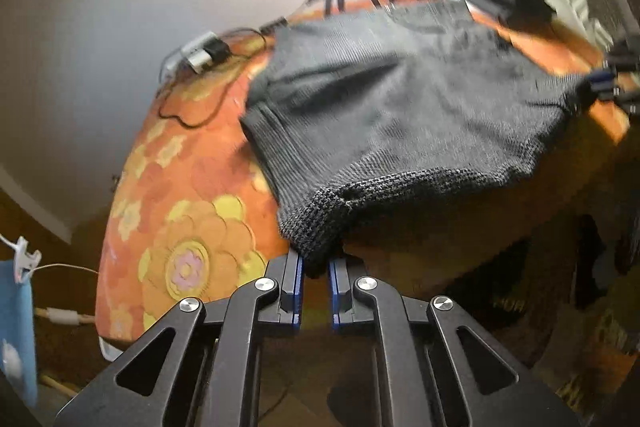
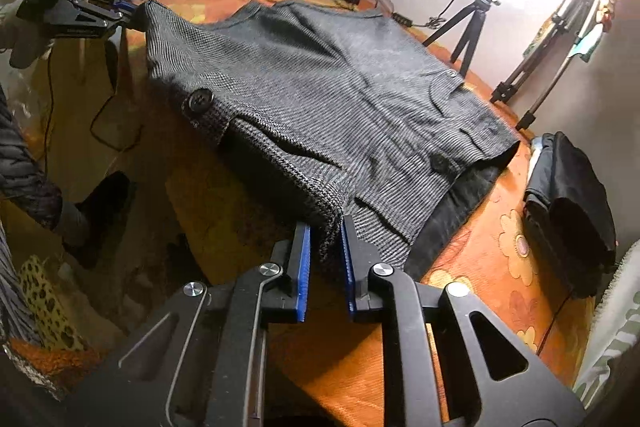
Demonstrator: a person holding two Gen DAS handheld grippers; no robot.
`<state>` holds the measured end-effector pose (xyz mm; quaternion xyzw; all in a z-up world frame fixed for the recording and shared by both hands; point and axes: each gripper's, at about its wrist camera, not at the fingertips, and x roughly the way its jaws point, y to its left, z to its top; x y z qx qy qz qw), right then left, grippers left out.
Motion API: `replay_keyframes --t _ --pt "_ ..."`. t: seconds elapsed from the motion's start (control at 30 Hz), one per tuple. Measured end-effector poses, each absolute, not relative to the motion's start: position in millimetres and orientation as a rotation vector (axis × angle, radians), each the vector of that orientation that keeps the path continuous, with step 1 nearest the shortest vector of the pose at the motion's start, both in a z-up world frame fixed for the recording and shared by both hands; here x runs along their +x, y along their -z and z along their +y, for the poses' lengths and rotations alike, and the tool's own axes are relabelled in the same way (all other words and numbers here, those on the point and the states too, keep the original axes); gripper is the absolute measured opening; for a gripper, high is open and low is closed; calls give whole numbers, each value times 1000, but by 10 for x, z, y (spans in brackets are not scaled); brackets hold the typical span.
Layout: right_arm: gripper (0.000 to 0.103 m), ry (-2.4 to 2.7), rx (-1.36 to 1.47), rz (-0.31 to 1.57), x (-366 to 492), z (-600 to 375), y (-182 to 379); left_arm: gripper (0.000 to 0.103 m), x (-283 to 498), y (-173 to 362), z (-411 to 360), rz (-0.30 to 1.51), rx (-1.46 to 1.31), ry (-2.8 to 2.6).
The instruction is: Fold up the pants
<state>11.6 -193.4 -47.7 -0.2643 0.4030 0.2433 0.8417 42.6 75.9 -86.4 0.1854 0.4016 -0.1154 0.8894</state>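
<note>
The grey woven pants (image 1: 400, 99) lie spread over an orange flowered bed (image 1: 180, 227), with the waistband hanging off the near edge. My left gripper (image 1: 316, 267) is shut on one waistband corner. In the right wrist view my right gripper (image 2: 326, 239) is shut on the other waistband corner of the pants (image 2: 320, 75), near a black button (image 2: 198, 101). The left gripper also shows in the right wrist view (image 2: 128, 9), holding its corner at the upper left. The right gripper shows in the left wrist view (image 1: 600, 83) at the far right.
A pile of dark folded clothes (image 2: 568, 203) lies on the bed to the right. A charger with cables (image 1: 204, 53) lies at the bed's far side. Tripods (image 2: 468, 27) stand beyond the bed by a bright lamp. A person's leg and foot (image 2: 92, 211) are at the left.
</note>
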Motion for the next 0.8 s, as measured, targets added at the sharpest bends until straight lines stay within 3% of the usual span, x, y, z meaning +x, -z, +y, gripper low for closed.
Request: replay_keyframes --t 0.47,0.8 --pt "12 -426 -432 747 328 -2060 37 8 857 342 758 705 238 248" --pt "11 -356 -342 683 1025 -2318 -451 8 1644 8 615 622 227 248"
